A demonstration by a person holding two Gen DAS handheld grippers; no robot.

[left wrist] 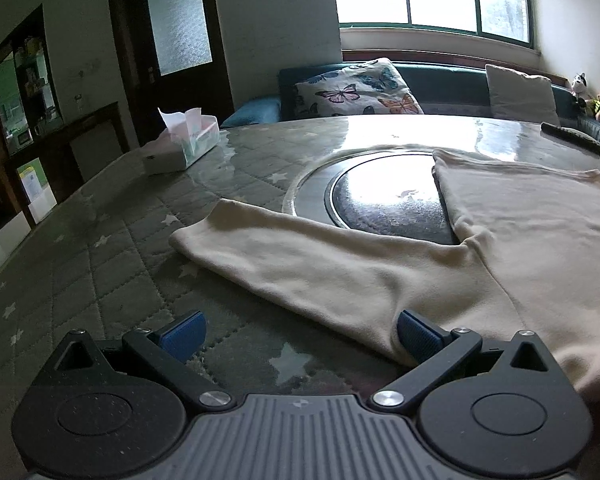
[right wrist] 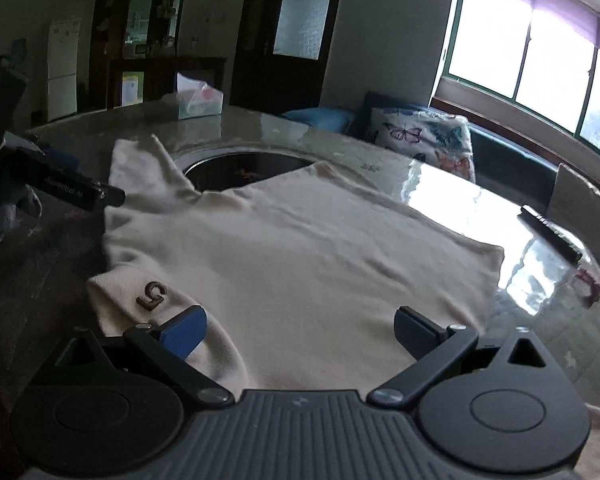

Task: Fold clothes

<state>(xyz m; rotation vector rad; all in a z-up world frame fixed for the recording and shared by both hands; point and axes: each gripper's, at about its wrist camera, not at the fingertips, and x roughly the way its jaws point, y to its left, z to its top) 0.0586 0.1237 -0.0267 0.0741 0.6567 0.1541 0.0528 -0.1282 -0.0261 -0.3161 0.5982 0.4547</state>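
A cream long-sleeved top (left wrist: 520, 240) lies flat on the round table, its sleeve (left wrist: 284, 252) stretched out to the left. My left gripper (left wrist: 298, 334) is open at the near edge of that sleeve by the armpit; its right finger (left wrist: 416, 336) touches the cloth. In the right wrist view the top (right wrist: 300, 248) spreads across the table, with a brown "5" patch (right wrist: 152, 295) on the folded near-left part. My right gripper (right wrist: 298, 334) is open low over the near edge of the top, with cloth between the jaws. The left gripper's body (right wrist: 76, 190) shows at the left.
The table has a quilted star-pattern cover (left wrist: 100, 280) under glass and a dark round centre plate (left wrist: 388, 200). A tissue box (left wrist: 184, 142) stands at the far left, a dark remote (left wrist: 572, 138) at the far right. A sofa with cushions (left wrist: 360, 90) lies beyond.
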